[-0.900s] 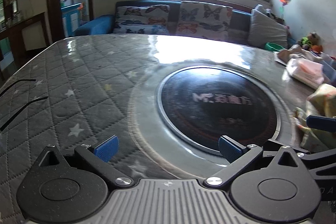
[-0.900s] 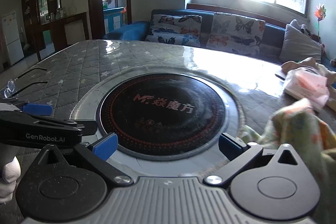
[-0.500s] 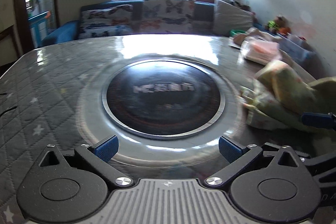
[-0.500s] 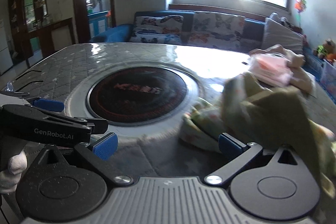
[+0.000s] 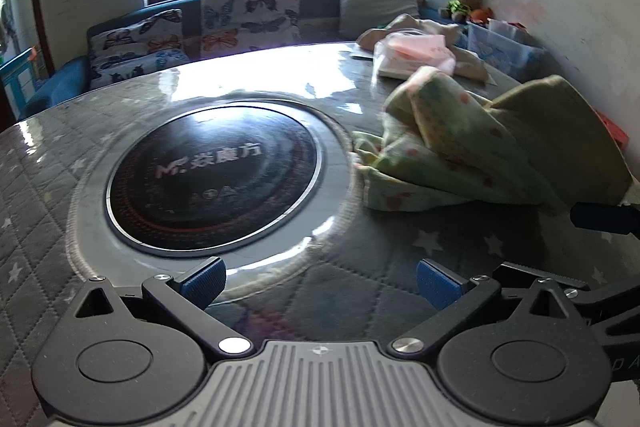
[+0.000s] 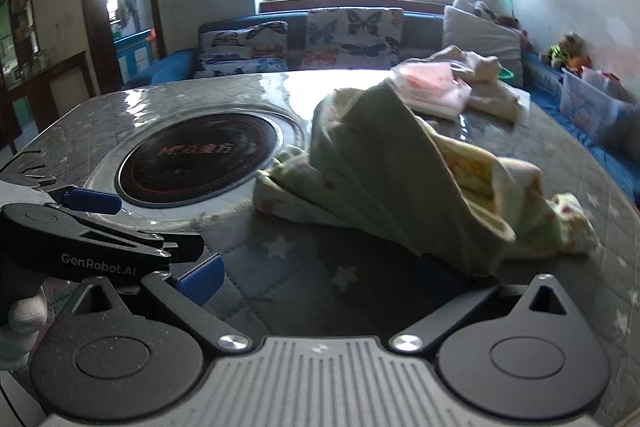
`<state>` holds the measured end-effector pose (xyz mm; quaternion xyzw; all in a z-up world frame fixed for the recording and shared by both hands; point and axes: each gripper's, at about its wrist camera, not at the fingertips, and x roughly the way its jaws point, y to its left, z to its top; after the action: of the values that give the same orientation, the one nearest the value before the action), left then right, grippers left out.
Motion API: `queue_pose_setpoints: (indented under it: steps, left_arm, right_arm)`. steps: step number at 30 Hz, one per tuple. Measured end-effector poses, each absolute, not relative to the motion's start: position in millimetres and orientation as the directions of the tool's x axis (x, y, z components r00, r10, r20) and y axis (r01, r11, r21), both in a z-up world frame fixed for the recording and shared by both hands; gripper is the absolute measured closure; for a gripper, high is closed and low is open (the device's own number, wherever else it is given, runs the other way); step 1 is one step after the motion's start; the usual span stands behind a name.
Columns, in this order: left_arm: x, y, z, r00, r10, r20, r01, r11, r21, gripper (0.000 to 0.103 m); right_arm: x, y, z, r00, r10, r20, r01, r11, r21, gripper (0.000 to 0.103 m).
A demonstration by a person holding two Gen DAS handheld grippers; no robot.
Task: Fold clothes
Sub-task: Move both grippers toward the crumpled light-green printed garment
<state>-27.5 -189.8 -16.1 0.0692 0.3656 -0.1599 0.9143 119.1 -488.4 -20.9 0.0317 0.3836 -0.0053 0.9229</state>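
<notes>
Left wrist view: the left claw [image 5: 320,281] stands fully spread over the quilted worktop [image 5: 48,203], nothing between its blue pads. The green spotted garment [image 5: 472,147] lies crumpled in a heap to the right, just beside the round black hob plate [image 5: 212,179] set into the worktop. A folded pink item [image 5: 412,53] and other cloth sit further back. 1 blue pad of the other claw shows at the right edge, near the garment's hem.

Right wrist view: the right claw [image 6: 320,277] is also at full spread. The garment [image 6: 400,175] drapes down over its right pad, which is mostly hidden; the left pad is clear of the cloth, so nothing is gripped. The left claw [image 6: 94,201] shows at the left, well apart from the garment.

Risks: closing now would likely catch a bunched fold instead of 1 edge, giving a skewed fold. The glossy cover may let the heap slide when pulled. Cloth hanging on 1 pad could snag and drag.
</notes>
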Motion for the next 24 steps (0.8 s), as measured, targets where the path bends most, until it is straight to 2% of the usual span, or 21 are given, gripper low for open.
queue_pose_setpoints:
  steps: [7,16,19,24]
  left_arm:
    - [-36,-197,-10,0.635,-0.288,-0.717,0.408,0.913,-0.006,0.0]
    - [-31,-193,0,0.599,-0.305,-0.741,0.472,0.881,0.019,0.0]
    - [-32,-194,1,0.595,-0.304,-0.744,0.486,0.873,0.032,0.0]
    - [-32,-197,0,0.589,-0.289,-0.755,0.492,0.869,0.052,0.0]
  right_arm:
    - [273,-530,-20,0.686,0.013,-0.728,0.078,0.993,0.091,0.0]
    - [278,-550,-24,0.686,0.015,-0.728,0.12,0.984,0.133,0.0]
    - [321,-558,-23,0.685,0.012,-0.729,0.129,0.982,0.137,0.0]
    - [342,-581,-29,0.696,0.018,-0.717,0.126,0.981,0.147,0.0]
